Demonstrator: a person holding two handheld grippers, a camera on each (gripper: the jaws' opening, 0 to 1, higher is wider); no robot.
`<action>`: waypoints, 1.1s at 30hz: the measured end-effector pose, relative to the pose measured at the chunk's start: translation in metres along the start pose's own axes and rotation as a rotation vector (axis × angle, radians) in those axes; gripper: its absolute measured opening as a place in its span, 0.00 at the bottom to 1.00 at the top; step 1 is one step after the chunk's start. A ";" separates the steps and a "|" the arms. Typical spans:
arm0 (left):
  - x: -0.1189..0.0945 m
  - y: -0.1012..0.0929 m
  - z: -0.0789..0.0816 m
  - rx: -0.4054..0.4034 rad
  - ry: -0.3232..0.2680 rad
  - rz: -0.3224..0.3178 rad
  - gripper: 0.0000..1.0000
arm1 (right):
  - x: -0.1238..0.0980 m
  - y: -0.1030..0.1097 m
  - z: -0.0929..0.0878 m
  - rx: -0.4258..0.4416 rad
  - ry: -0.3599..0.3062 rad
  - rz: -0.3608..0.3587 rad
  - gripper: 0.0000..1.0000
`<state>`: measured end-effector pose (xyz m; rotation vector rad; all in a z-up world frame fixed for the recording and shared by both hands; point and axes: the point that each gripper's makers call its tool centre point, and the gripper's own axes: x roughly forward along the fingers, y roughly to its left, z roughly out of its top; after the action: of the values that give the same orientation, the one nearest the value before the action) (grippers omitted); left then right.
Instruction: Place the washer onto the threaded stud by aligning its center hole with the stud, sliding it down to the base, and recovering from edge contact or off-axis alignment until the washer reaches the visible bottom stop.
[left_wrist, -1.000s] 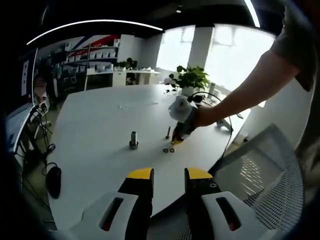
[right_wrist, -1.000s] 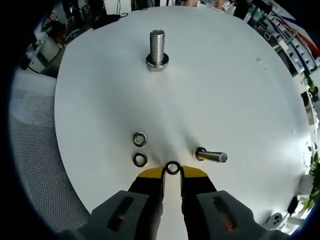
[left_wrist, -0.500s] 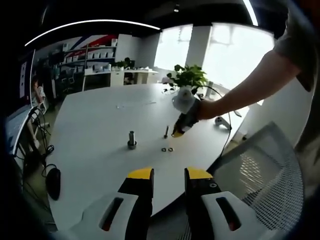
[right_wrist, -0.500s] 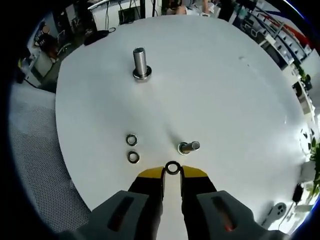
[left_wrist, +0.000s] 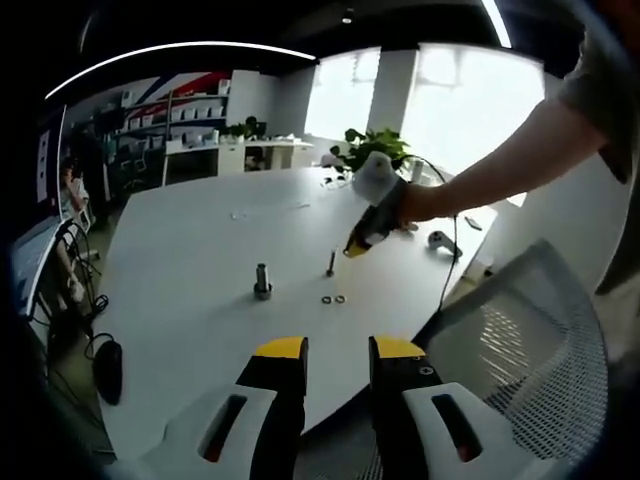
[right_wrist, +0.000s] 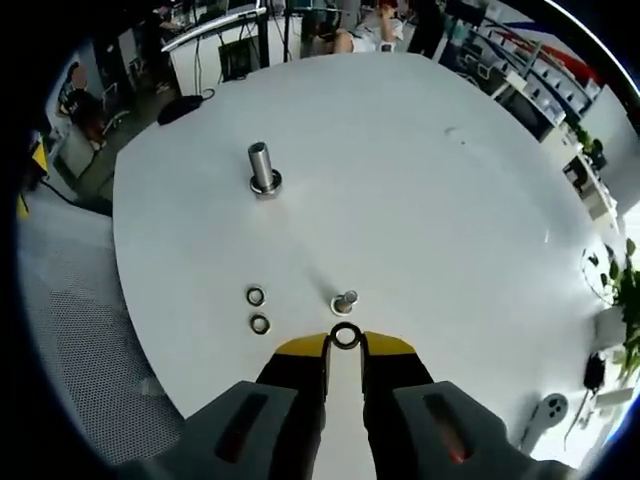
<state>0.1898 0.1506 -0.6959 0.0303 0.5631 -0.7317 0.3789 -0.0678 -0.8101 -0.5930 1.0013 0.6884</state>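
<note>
The left gripper (left_wrist: 336, 352) is hanging off the table (left_wrist: 190, 270), while the right gripper (left_wrist: 355, 247) is hovering above the stud (left_wrist: 330, 264).

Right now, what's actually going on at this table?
A person works with two handheld grippers. The right gripper pinches a washer at its fingertips, held above the white table near the small stud. Two more washers lie beside it, and a larger stud stands farther off. The left gripper hangs back off the table edge, holding nothing.
</note>
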 end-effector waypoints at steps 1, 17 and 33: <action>0.000 0.000 0.000 -0.001 -0.002 0.001 0.22 | -0.001 0.000 0.001 0.003 -0.002 -0.001 0.14; -0.001 0.001 0.002 -0.007 -0.018 -0.001 0.22 | -0.013 -0.007 0.023 0.041 -0.074 -0.041 0.14; -0.002 0.001 0.005 0.001 -0.032 0.001 0.22 | -0.008 -0.010 0.030 0.028 -0.068 -0.052 0.14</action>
<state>0.1915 0.1513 -0.6910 0.0198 0.5316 -0.7300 0.4007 -0.0543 -0.7891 -0.5656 0.9279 0.6435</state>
